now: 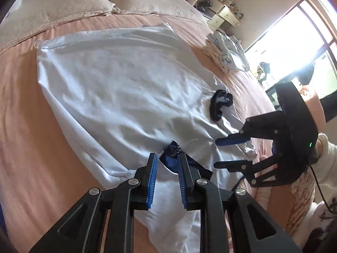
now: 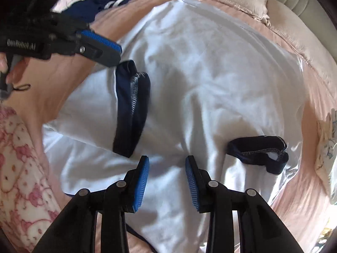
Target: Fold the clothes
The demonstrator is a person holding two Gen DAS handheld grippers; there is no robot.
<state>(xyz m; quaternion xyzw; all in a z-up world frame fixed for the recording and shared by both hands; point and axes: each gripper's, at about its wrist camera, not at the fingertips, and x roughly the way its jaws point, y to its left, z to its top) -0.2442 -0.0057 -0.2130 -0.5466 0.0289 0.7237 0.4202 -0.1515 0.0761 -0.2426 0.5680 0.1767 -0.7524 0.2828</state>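
A white shirt [image 1: 118, 80] lies spread flat on the pink bedspread [image 1: 19, 105], its two sleeves ending in navy cuffs. My left gripper [image 1: 167, 156] hovers open over the near navy cuff [image 1: 171, 158], which lies just past its fingertips. The pads do not press on it. The far cuff [image 1: 220, 104] lies curled on the cloth. My right gripper [image 1: 215, 154] stands open to the right, low over the shirt's edge. In the right wrist view the right gripper [image 2: 167, 159] is open above bare white shirt [image 2: 210, 63], between one cuff [image 2: 130, 109] and the other [image 2: 257, 151]. The left gripper [image 2: 119, 55] is at upper left.
Two pillows [image 1: 63, 4] lie at the head of the bed. A pile of light clothes [image 1: 227, 52] sits near the bed's far edge, by a bright window [image 1: 294, 42]. A navy striped garment [image 2: 101, 0] lies beyond the shirt. A person's pink patterned sleeve [image 2: 21, 168] is at lower left.
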